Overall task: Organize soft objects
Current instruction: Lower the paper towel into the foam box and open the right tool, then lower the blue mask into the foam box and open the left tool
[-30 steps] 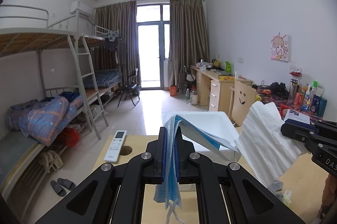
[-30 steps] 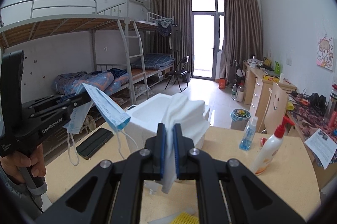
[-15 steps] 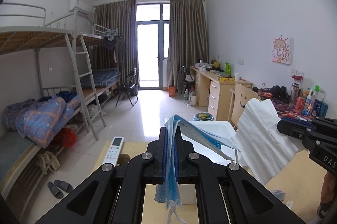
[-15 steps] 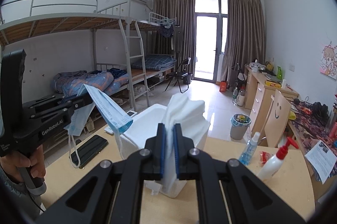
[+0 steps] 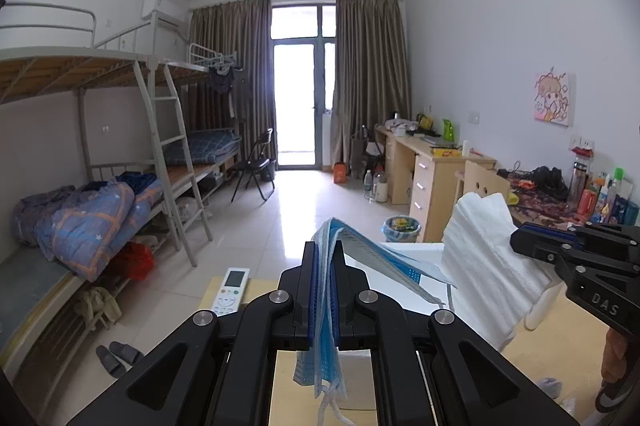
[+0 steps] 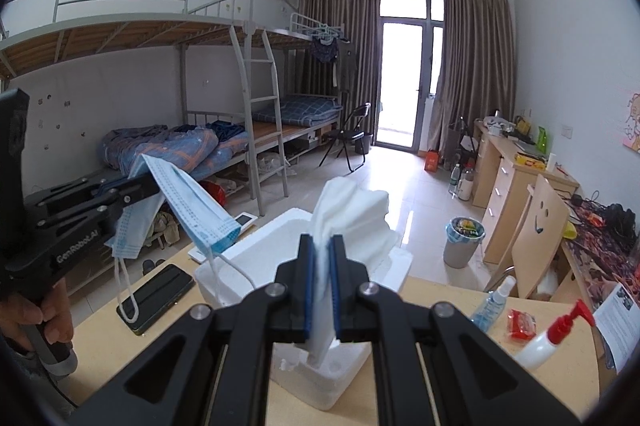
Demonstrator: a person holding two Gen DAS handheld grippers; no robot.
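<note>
In a dormitory room, two hand-held grippers hang above a wooden table (image 6: 448,290) on which an open white foam box (image 6: 376,266) stands. What the box holds cannot be told: its inside is mostly hidden behind the cloth and the fingers. The left gripper (image 5: 324,290) has its fingers clamped together on a blue surgical mask (image 5: 384,262), which is pinched near one end; the pleated body fans out to the right over the box while the ear loops dangle below the fingers. The right gripper (image 6: 320,286) has its fingers closed on a white folded cloth (image 6: 352,214), whose bulk stands up above the fingertips, over the box, with a short tail hanging beneath. A hand (image 6: 38,318) grips the left gripper's handle at the left edge of the right wrist view. On the table lie a black phone (image 6: 160,292), a white remote control (image 5: 232,290), a small spray bottle (image 6: 494,302) and a red-capped pump bottle (image 6: 552,336).
</note>
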